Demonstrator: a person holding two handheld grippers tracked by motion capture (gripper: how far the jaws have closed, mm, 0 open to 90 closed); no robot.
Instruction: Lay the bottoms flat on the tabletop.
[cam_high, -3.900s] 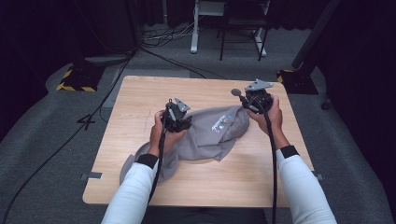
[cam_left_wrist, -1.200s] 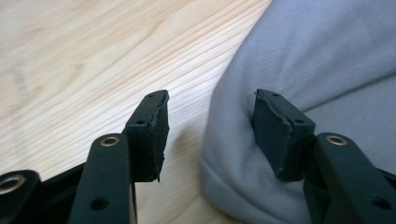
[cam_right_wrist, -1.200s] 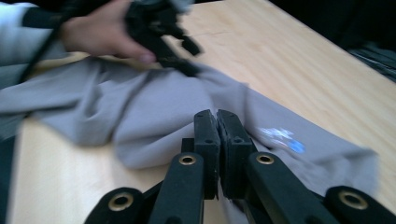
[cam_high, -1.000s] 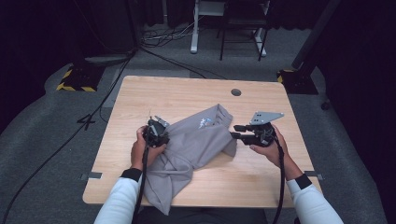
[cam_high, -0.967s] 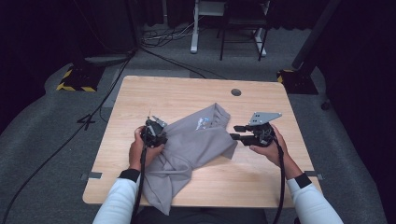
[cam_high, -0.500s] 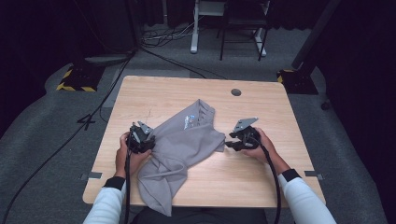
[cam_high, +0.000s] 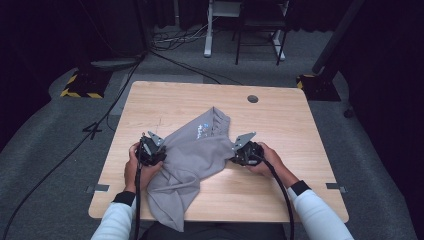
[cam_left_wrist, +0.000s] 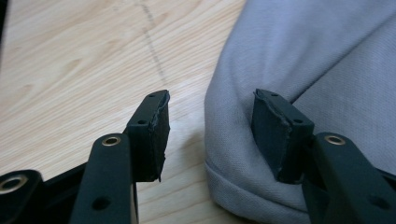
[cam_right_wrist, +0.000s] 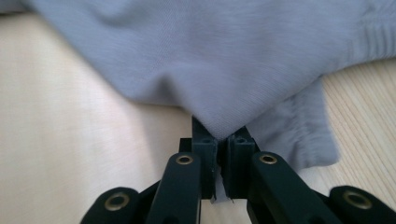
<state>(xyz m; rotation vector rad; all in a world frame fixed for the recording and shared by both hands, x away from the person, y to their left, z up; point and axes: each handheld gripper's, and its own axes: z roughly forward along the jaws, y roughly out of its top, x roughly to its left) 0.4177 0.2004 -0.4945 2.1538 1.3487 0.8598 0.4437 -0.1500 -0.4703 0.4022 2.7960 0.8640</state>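
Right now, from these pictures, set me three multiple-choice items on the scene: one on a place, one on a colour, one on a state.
1. Where does the garment lie on the table?
A. between the two grippers, its near end hanging over the near edge
B. bunched at the far right corner
C. on the floor beside the table

2. What colour is the garment?
A. red
B. grey
C. black

3. How do the jaws of the left gripper and the right gripper stand?
A. both apart
B. left shut, right apart
C. left apart, right shut on the cloth

Answers:
1 A: the high view shows it between both hands and past the near edge.
2 B: all views show grey cloth.
3 C: the left gripper view shows a wide gap with the cloth's edge inside, while the right gripper view shows a fold pinched.
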